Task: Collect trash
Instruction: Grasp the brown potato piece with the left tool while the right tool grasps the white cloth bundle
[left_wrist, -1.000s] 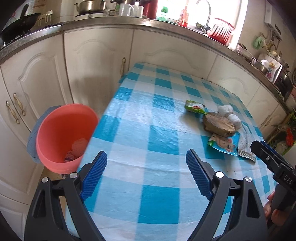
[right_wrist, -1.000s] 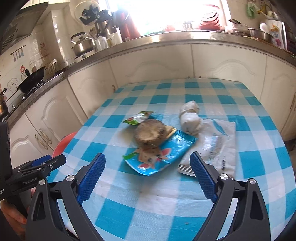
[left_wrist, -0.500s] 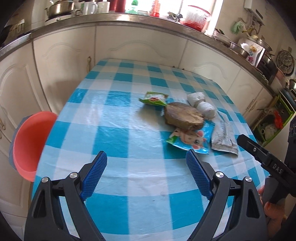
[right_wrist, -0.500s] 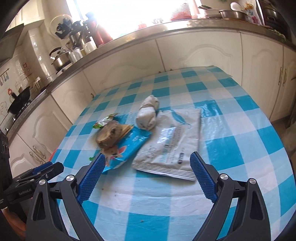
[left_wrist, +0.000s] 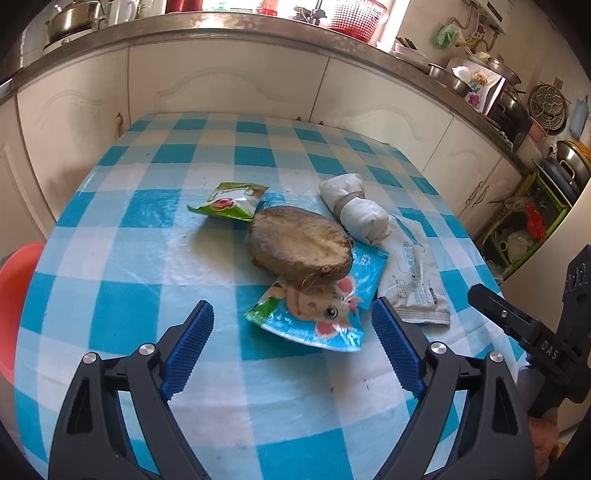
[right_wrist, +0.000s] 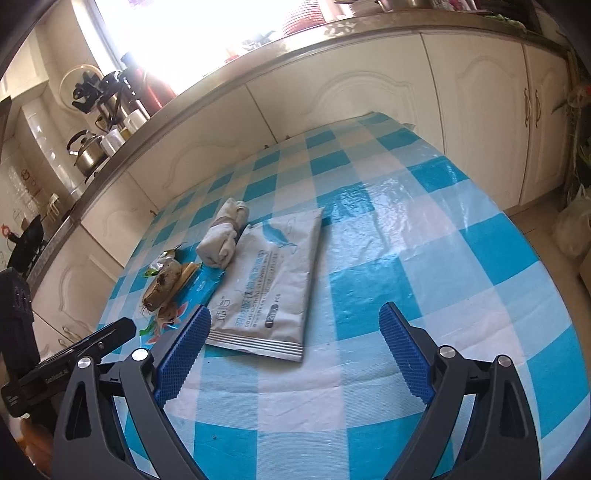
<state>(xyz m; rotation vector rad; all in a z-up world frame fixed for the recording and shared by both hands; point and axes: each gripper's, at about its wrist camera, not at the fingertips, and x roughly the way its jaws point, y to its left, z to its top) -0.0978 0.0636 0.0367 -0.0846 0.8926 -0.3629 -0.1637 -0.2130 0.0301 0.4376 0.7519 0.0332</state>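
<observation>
Trash lies clustered on the checked counter (left_wrist: 155, 258), both sets of fingers spread wide and holding nothing.

Brown husk-like lump (left_wrist: 300, 245) sits on a blue cartoon snack wrapper (left_wrist: 321, 314), with a green wrapper (left_wrist: 231, 201) just beside it, a tied white bundle (left_wrist: 356, 208) touching its far side, and a flat grey-white sachet (right_wrist: 271, 282) next to the bundle. Left gripper (left_wrist: 291, 345) hovers before the blue wrapper; right gripper (right_wrist: 295, 347) frames the sachet's near edge. An orange bin (left_wrist: 14, 302) shows past the counter's left edge.
</observation>
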